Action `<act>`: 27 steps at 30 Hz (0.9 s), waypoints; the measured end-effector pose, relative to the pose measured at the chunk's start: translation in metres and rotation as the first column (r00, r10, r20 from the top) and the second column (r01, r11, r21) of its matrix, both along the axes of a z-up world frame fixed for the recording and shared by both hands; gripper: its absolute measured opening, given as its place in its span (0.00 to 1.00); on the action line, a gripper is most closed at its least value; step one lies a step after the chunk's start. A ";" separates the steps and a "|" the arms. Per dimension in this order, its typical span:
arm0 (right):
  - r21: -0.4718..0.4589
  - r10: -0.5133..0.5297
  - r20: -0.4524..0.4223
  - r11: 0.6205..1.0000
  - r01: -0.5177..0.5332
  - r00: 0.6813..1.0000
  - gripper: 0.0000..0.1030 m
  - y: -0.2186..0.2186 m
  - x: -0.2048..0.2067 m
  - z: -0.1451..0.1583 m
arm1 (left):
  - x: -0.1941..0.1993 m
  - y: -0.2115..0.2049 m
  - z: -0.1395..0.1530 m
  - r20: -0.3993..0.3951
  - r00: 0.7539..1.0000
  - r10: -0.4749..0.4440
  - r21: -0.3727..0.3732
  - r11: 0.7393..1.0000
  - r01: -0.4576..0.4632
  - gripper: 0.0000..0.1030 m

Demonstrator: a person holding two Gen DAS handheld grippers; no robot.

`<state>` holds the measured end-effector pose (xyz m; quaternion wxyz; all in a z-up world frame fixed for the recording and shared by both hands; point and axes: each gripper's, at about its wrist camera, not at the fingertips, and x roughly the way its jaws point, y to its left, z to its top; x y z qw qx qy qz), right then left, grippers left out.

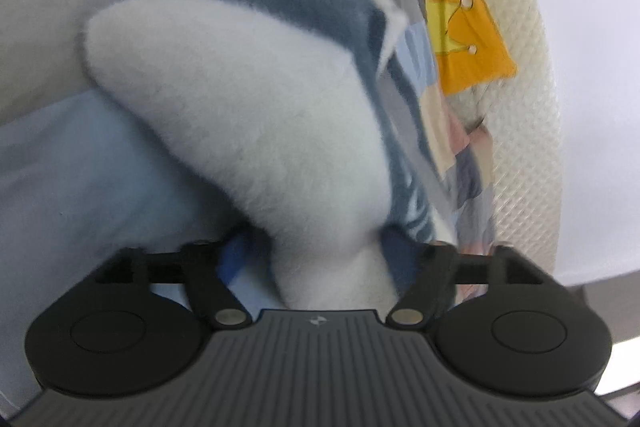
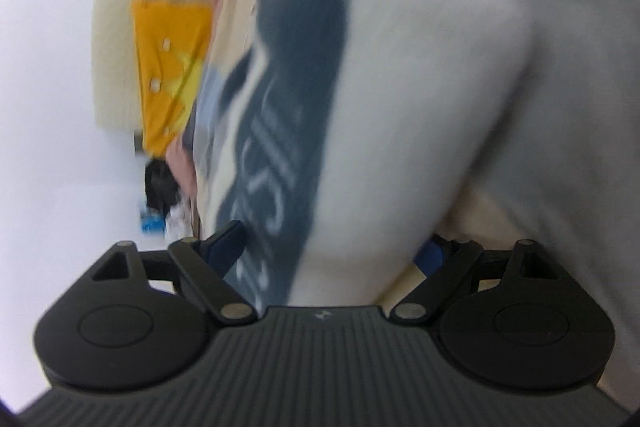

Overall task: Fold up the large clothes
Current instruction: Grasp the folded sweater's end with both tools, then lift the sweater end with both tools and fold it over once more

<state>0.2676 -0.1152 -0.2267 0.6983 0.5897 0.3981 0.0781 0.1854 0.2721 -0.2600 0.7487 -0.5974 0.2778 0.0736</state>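
Note:
A large fleece garment (image 1: 224,107), fluffy white inside and dark blue outside, rises in a rolled hump ahead of my left gripper (image 1: 320,255). Its lower end runs down between the wide-set jaws, and a gap shows beside the left finger (image 1: 234,259), so that gripper is open. In the right wrist view the same garment (image 2: 420,87) shows a dark blue panel with white lettering (image 2: 276,163). It fills the space between the fingers of my right gripper (image 2: 332,247), whose jaws stand wide, open around the cloth. This view is blurred.
The garment lies on a bed with a light blue sheet (image 1: 80,167) and a patchwork quilt (image 1: 424,115). An orange cloth with a yellow crown (image 1: 460,27) and a cream quilted cushion (image 1: 520,75) lie beyond. A grey fabric (image 2: 560,107) fills the right.

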 end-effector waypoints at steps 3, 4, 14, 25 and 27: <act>0.013 -0.032 -0.010 0.999 0.033 0.999 0.86 -0.004 -0.002 0.000 | -0.005 0.004 0.006 0.070 0.997 0.026 -0.029 0.999 -0.024 0.85; 0.015 -0.037 -0.013 0.999 0.037 0.999 0.86 -0.003 -0.003 0.000 | -0.006 0.005 0.006 0.078 0.996 0.040 -0.038 0.999 -0.037 0.85; 0.007 -0.126 -0.029 0.992 0.127 0.992 0.86 -0.022 -0.006 -0.006 | 0.002 0.025 -0.009 0.036 0.988 0.150 -0.081 0.986 -0.146 0.84; 0.014 -0.128 -0.046 0.992 0.129 0.991 0.86 -0.024 0.002 -0.013 | 0.019 0.030 -0.016 -0.018 0.991 0.133 -0.009 0.991 -0.133 0.83; 0.003 -0.129 -0.043 0.992 0.130 0.991 0.86 -0.024 0.005 -0.014 | 0.023 0.030 -0.016 -0.026 0.990 0.137 0.005 0.991 -0.137 0.83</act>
